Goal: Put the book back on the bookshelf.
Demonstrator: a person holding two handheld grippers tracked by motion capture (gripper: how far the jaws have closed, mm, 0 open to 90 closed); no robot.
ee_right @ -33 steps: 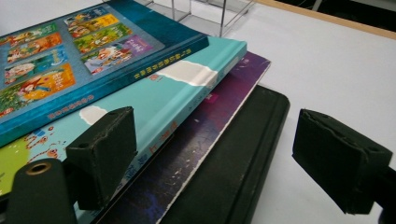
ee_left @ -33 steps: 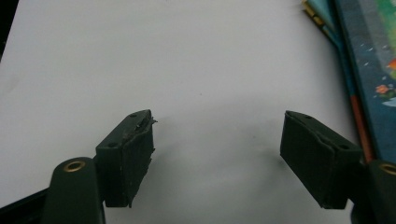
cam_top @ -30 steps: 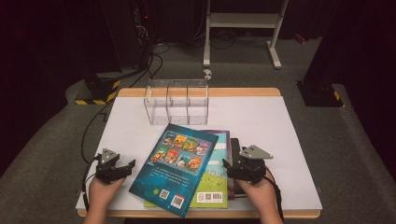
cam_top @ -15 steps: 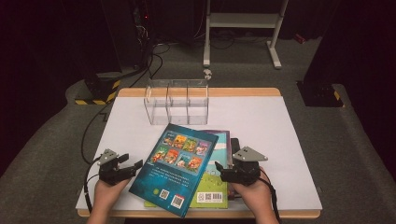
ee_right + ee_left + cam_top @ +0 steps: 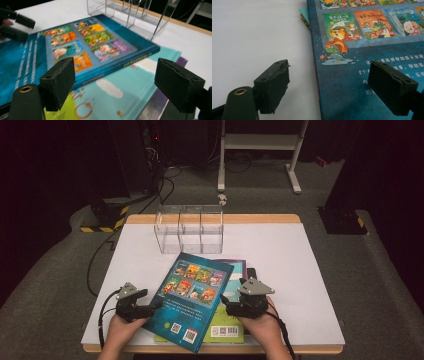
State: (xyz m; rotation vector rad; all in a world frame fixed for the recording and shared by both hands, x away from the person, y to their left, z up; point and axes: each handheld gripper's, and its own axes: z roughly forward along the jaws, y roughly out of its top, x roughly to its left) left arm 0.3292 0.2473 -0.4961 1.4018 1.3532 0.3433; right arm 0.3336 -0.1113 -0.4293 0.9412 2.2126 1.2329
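Dark-blue hardcover picture book is lying askew atop a teal book near the white desk's front, looking stiff, slick and moderately heavy, best pinched by its left and right edges, where both grippers' fingers are standing wide, gripping nothing.

On the table, a clear three-bay book rack stands toward the far edge, left of centre. Just in front of it a stack of books lies flat: the picture book lies on top, turned askew, its far corner near the rack's base. Under it lies a second book, jutting out to the right, and a third book sits lowest (its far right corner peeks out). The left gripper sits at the stack's left edge, the right gripper at its right edge.
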